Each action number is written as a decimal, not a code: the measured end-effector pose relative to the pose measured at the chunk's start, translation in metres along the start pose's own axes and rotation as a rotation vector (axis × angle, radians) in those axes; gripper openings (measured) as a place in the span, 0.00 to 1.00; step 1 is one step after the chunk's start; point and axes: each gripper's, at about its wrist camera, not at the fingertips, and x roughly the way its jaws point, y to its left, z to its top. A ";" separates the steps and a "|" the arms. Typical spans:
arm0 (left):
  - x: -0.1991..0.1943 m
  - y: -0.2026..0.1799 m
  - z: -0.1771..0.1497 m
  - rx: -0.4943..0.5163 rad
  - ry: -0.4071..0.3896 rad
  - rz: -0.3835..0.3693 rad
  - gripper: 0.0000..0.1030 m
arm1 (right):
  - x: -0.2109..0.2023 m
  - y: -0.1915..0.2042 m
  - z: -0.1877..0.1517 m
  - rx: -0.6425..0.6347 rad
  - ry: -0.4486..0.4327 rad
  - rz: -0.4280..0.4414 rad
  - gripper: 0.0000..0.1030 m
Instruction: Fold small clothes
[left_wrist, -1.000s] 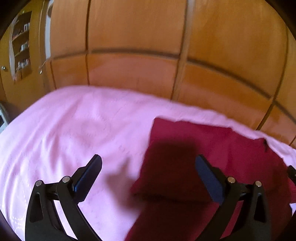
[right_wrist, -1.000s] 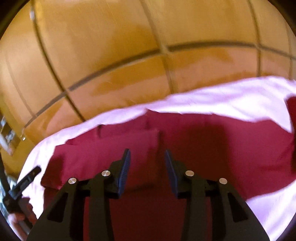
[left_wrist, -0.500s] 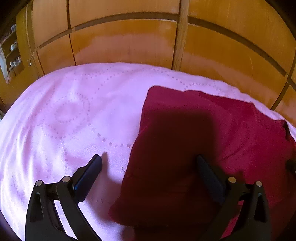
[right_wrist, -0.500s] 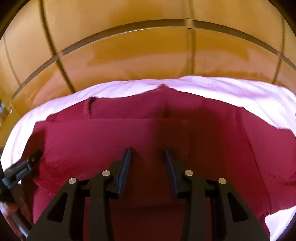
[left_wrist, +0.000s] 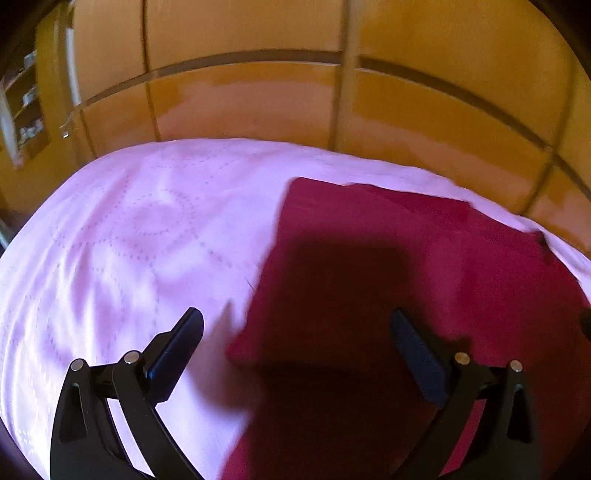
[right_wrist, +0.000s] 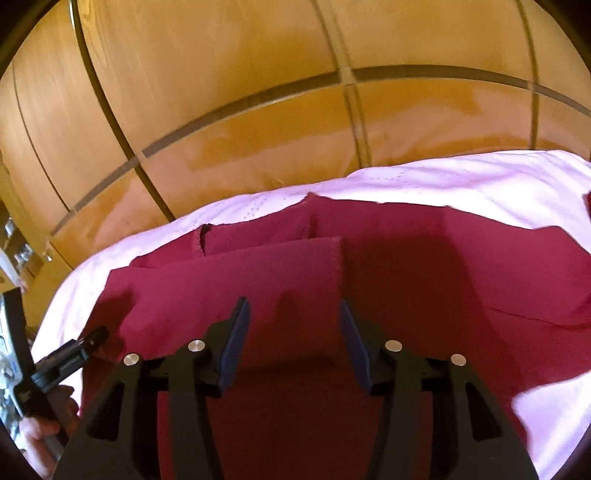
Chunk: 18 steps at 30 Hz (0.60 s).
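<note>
Now the folded maroon garment lies under both open jaws.

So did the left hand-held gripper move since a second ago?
Yes. The left hand-held gripper has drawn back and tilted up: the red garment sits lower against the wooden wardrobe than half a second ago. It hangs open.

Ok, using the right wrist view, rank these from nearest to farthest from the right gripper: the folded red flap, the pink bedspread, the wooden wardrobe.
From the right gripper:
1. Folded red flap, straight ahead of the fingertips, partly between them.
2. Pink bedspread, beyond the red garment's far edge.
3. Wooden wardrobe, behind the bed, filling the top of the view.
</note>
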 end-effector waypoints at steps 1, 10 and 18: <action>-0.009 -0.004 -0.005 0.020 -0.015 -0.006 0.98 | -0.004 -0.005 0.001 0.005 -0.005 -0.010 0.48; -0.017 0.000 -0.029 0.097 -0.012 0.061 0.98 | -0.084 -0.138 0.036 0.202 -0.171 -0.295 0.66; 0.005 0.011 -0.035 0.029 0.073 0.040 0.98 | -0.100 -0.251 0.080 0.403 -0.188 -0.453 0.66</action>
